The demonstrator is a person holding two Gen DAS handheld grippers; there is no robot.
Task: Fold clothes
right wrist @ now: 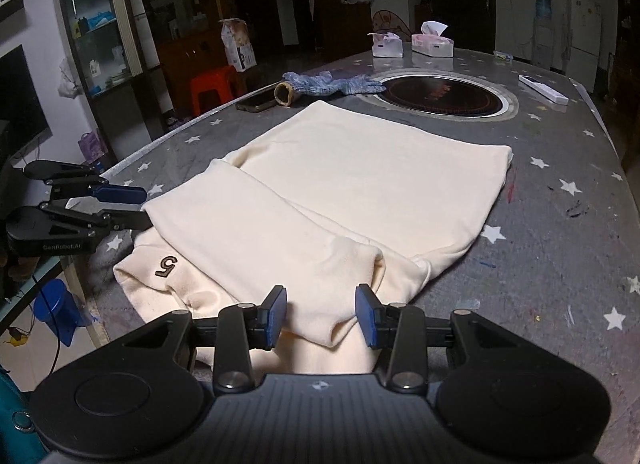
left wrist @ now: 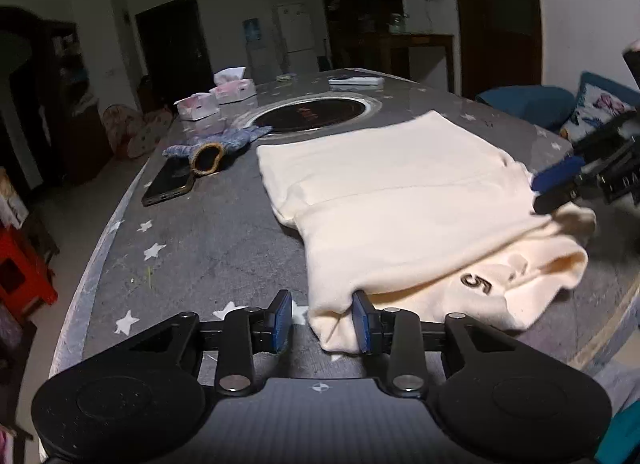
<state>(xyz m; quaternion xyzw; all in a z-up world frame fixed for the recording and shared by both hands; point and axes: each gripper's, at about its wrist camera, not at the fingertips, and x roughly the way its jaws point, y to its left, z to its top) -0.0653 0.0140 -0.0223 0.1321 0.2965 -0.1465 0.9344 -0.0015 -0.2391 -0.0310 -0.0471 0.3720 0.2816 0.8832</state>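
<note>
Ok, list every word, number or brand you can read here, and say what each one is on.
"5": dark numeral on the cream garment, near its front edge.
"GenRobot.AI": on the left gripper body.
Tissue packs and shelf boxes: print too small or blurred to read.

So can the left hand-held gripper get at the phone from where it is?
Probably yes. The phone lies on bare table ahead and left of the left hand-held gripper, nothing between; only the blue glove overlaps its far end.
</note>
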